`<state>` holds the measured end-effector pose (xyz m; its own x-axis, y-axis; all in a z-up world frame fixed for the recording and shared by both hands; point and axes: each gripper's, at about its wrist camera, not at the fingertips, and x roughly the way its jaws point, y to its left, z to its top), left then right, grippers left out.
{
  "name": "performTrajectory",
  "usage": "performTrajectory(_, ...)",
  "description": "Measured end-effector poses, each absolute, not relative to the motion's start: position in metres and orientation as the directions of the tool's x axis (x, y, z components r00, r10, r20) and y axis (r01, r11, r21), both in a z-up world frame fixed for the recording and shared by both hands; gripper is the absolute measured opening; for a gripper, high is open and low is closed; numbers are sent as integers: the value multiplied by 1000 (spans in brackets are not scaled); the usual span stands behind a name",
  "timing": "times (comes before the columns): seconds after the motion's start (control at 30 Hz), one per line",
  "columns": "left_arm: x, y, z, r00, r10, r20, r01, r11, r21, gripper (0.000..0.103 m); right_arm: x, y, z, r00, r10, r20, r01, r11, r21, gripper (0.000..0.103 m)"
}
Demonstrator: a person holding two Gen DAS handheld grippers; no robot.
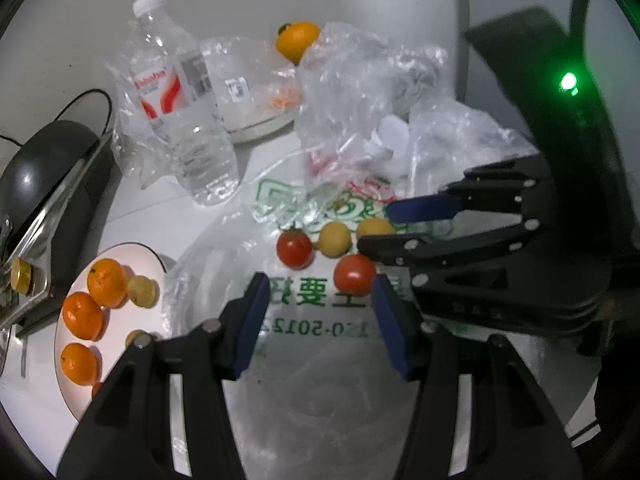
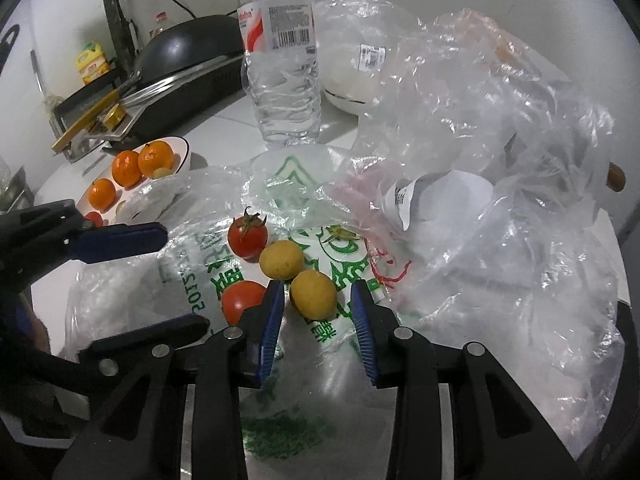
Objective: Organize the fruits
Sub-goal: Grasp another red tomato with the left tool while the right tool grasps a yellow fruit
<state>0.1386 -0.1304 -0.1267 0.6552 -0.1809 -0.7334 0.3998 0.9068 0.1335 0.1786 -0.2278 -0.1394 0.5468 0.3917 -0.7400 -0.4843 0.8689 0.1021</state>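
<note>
Four small fruits on a flattened plastic bag [image 2: 192, 280] with green print, spread over the white desk [image 1: 132, 216]: two red tomatoes, one with its green stalk [image 2: 247, 236] and one nearer the camera [image 2: 240, 300], plus two yellow fruits, one behind [image 2: 281, 259] and one in front [image 2: 313, 294]. Right hand-held gripper [image 2: 318, 294] tilted down over the front yellow fruit, jaws parted, fruit between the blue pads with a sliver of gap on either side, nothing gripped. Left hand-held gripper [image 1: 318, 286] also tilted down, jaws moderately open and empty, its right pad just beside the near tomato [image 1: 354, 274]. Off to the left, a white plate [image 1: 120, 250] with three oranges [image 1: 106, 282] and a couple of small yellow fruits. Behind the bag, an upright clear water bottle [image 2: 284, 76] with a red and white label, a white bowl [image 2: 352, 92] wrapped in plastic, and a loose orange [image 1: 297, 39] beside it. Crumpled clear plastic bags [image 2: 500, 140] heaped on the right, a paper slip [image 2: 404, 196] among them. Black pan [image 2: 188, 46] on a cooker at the far left.
</note>
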Motion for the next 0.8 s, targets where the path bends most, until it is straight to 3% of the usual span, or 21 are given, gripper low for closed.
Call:
performTrajectory(0.1, 142, -132, -128, 650, -172, -740, 400, 906, 140, 54, 178, -231, -137, 551, 399, -733, -489, 866, 104, 27)
performTrajectory(0.47, 154, -143, -136, 613, -192, -766, 445, 885, 134, 54, 164, -243, -118, 612, 413, -674, -475, 874, 103, 26)
performTrajectory(0.67, 166, -143, -143, 567, -237, -789, 461, 885, 66, 53, 158, -251, -114, 634, 402, -660, -460, 883, 95, 26)
performTrajectory(0.8, 171, -148, -145, 567, -235, -789, 469, 880, 75, 41, 153, -253, -112, 642, 405, -651, -459, 883, 97, 26)
